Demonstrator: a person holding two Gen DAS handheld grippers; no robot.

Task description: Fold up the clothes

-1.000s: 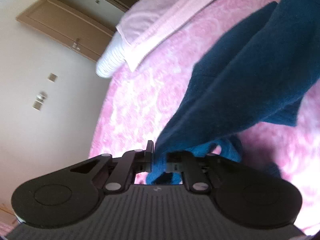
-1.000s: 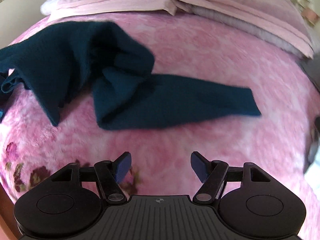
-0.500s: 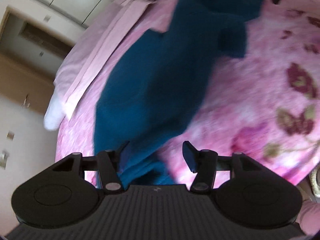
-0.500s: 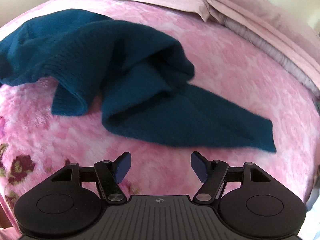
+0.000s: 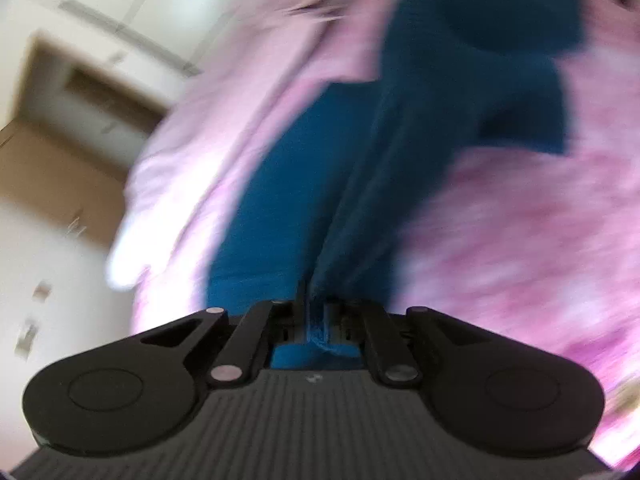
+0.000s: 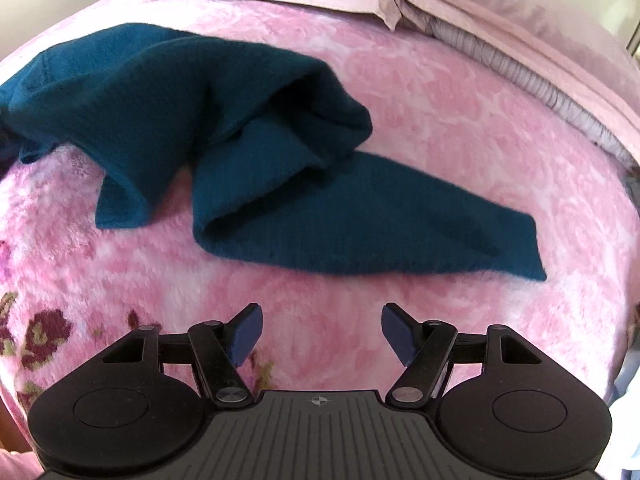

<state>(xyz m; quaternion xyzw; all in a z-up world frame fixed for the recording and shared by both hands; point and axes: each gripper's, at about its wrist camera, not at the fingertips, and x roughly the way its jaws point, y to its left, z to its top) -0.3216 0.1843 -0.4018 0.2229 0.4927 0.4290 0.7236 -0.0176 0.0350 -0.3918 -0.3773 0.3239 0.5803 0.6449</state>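
A: We're over a bed with a fluffy pink blanket point(image 6: 460, 128), rose patterns near its edge and pale pink pillows point(image 6: 460, 4) at the head; brown cabinetry point(image 5: 52, 168) shows blurred against a pale wall.

B: We see the teal sweater point(image 6: 224, 120) lying crumpled across the blanket, one sleeve stretched out flat.

A: Our left gripper point(image 5: 314, 312) has just been closing, and it now pinches a fold of the sweater.

B: Our right gripper point(image 6: 318, 330) hangs spread above bare blanket, touching nothing.
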